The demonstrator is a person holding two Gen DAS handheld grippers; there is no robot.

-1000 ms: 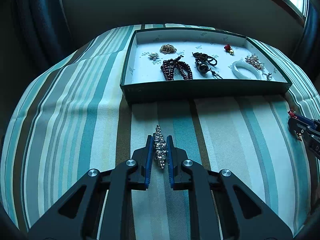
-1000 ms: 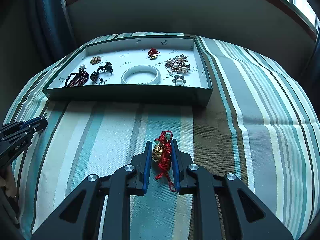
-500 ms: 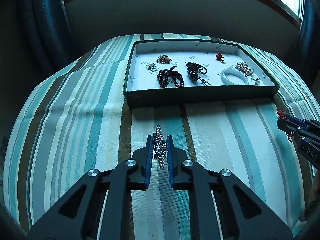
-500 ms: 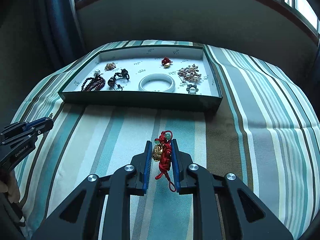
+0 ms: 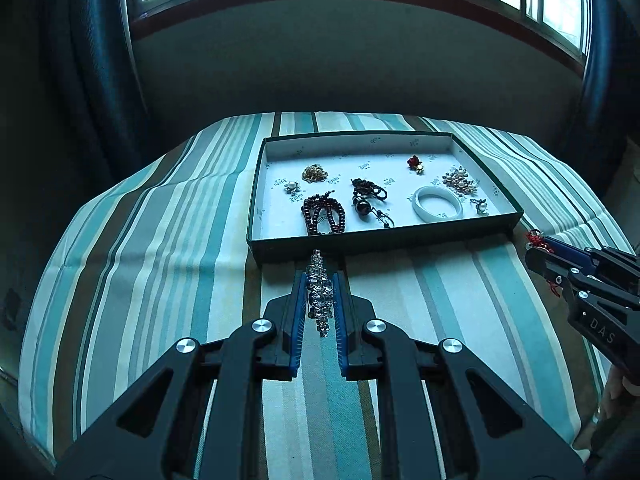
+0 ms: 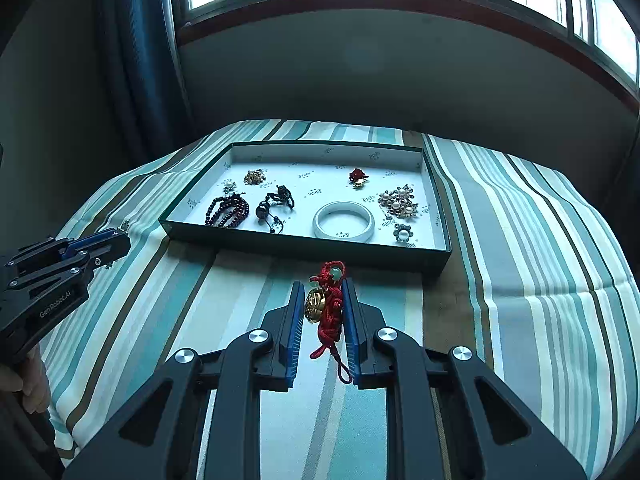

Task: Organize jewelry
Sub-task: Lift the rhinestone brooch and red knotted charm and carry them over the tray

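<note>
Striped cloth [image 5: 160, 280], one tray [image 5: 376, 240] (eight pieces), two loaded grippers

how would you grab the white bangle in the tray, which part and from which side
Grip the near arc of the white bangle, coming straight down from above with one finger inside the ring and one outside. It lies flat on the tray floor, so no edge is raised for a side grasp. The near arc seems best, though the pearl brooch lies close on the right and the tray wall runs just in front.
</note>
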